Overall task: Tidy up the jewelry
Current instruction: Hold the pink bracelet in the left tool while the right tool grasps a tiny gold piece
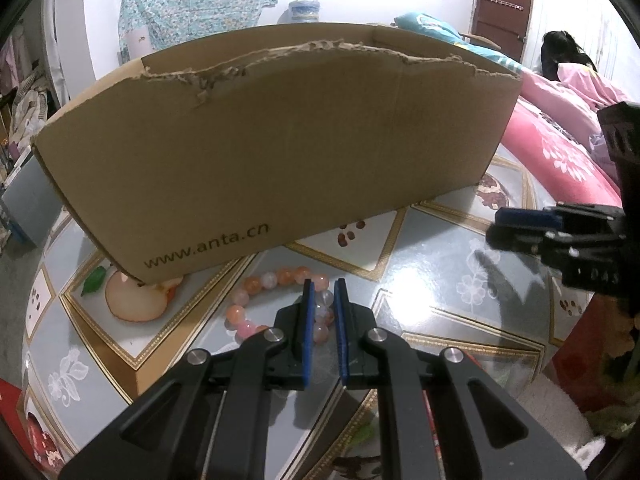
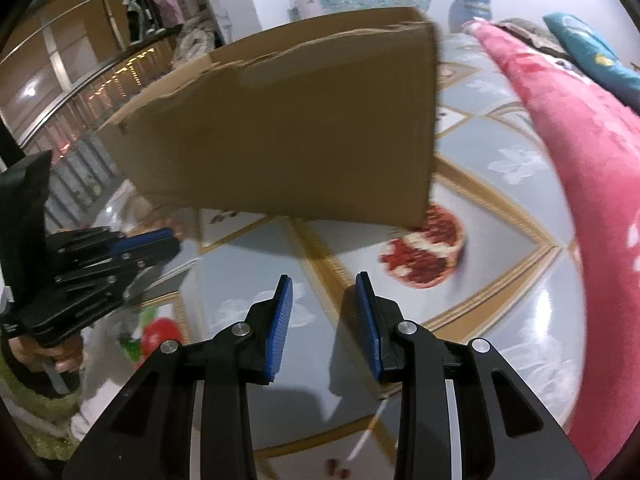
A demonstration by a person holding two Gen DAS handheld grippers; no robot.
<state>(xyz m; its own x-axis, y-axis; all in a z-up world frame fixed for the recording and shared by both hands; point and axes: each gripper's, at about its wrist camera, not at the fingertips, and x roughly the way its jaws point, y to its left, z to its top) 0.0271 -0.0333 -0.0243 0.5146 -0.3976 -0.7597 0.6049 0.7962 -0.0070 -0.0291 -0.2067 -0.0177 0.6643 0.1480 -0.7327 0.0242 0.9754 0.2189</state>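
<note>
A bracelet of pink, orange and white beads (image 1: 276, 278) lies on the patterned table just in front of a torn cardboard box (image 1: 280, 152). My left gripper (image 1: 323, 285) is over the bracelet's right side, its blue pads a narrow gap apart with beads between them. It also shows in the right wrist view (image 2: 160, 242) at the left. My right gripper (image 2: 324, 280) is open and empty above the table, near the box (image 2: 296, 120). It shows in the left wrist view (image 1: 498, 226) at the right edge.
The table (image 1: 440, 248) has a glossy cover with fruit and flower prints. A pink and red quilt (image 2: 580, 128) lies along the table's right side. A person in pink (image 1: 572, 76) lies at the far right. Shelves and clothes stand at the left.
</note>
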